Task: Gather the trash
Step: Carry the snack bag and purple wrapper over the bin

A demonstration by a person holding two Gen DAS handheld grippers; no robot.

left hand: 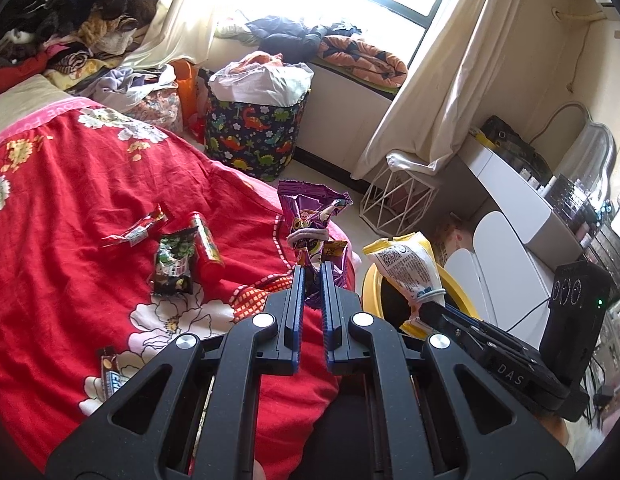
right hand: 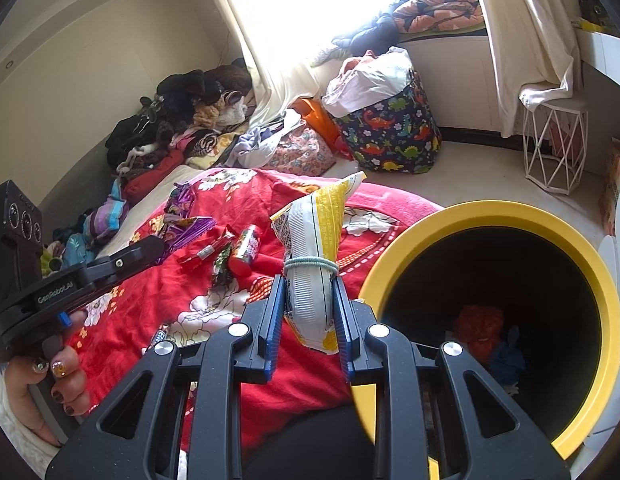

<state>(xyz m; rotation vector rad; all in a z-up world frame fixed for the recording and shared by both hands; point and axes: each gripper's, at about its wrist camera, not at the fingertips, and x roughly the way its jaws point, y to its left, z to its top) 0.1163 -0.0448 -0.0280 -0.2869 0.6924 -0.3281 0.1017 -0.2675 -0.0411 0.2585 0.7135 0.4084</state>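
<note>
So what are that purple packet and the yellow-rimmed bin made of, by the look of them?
The purple packet looks like thin foil-plastic film: it is shiny, creased and crinkled at its torn top. The bin seems hard moulded plastic, with a smooth, fairly matt yellow rim and a dark inside; I can't be sure.

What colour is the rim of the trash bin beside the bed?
Yellow, around a dark inside. The trash bin shows best in the right wrist view.

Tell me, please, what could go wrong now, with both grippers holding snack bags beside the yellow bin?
The right gripper holds the yellow bag left of the bin's rim, so releasing now would likely drop it on the red bedspread. The left gripper pinches only the purple bag's lower end, which could slip.
</note>
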